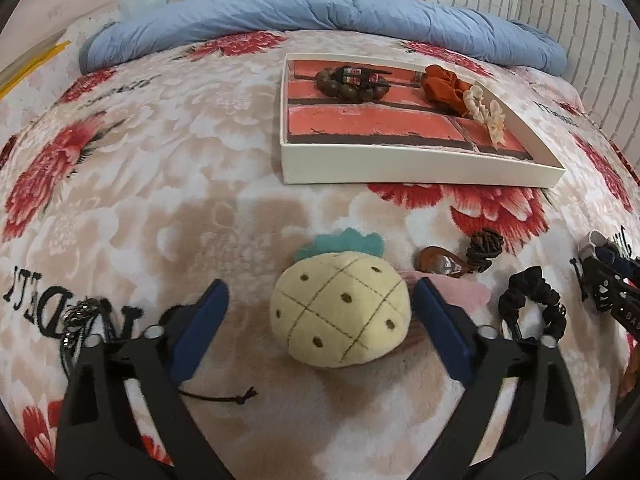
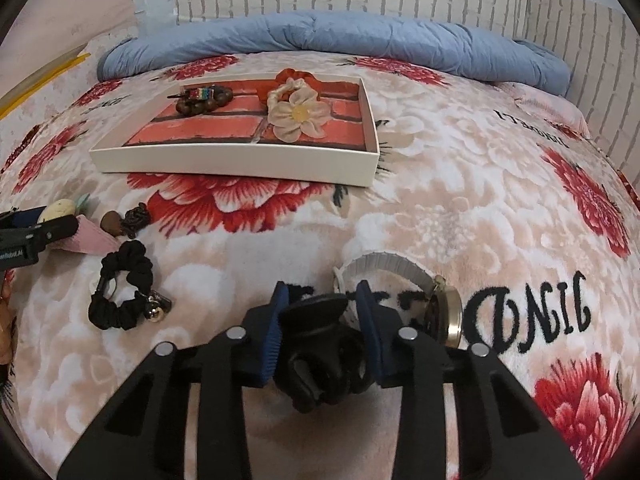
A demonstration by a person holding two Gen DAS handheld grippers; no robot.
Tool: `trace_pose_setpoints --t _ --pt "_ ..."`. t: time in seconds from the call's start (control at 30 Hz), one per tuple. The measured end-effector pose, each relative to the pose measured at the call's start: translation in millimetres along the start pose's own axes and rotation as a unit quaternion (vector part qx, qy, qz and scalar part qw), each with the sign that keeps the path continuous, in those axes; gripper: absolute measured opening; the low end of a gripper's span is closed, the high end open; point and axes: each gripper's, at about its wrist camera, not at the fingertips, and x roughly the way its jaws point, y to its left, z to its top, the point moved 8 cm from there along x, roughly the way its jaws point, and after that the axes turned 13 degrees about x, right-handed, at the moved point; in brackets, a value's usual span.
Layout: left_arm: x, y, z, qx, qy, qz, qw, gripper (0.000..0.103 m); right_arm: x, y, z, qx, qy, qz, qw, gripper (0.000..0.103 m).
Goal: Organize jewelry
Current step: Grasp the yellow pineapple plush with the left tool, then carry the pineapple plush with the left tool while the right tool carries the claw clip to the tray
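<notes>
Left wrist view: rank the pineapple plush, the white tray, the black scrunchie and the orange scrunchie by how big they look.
1. white tray
2. pineapple plush
3. black scrunchie and orange scrunchie: they look alike in size, and the orange one lies farther away, so no ranking.
</notes>
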Motion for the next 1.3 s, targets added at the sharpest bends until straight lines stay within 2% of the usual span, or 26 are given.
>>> trace_pose_setpoints --t 0.2,0.33,0.7,1.3 --pt "2 -8 0 0.009 -0.003 -0.022 0.9997 0.065 0 0 1 -0.002 -0.002 -0.003 1.0 0.029" --pt "-2 -9 1 0.008 -0.009 -0.024 0.9996 0.058 -1 0 1 -0.002 -0.003 -0.004 1.0 0.029" --pt "-15 -1 1 0.0 -0.017 -0.014 0.9997 0.055 -9 -2 8 0.01 -0.009 -0.001 1.0 0.029" --pt "-36 11 11 -0.011 -0.035 -0.016 0.9992 0.054 -26 16 36 0.002 -0.023 0.008 1.0 0.029"
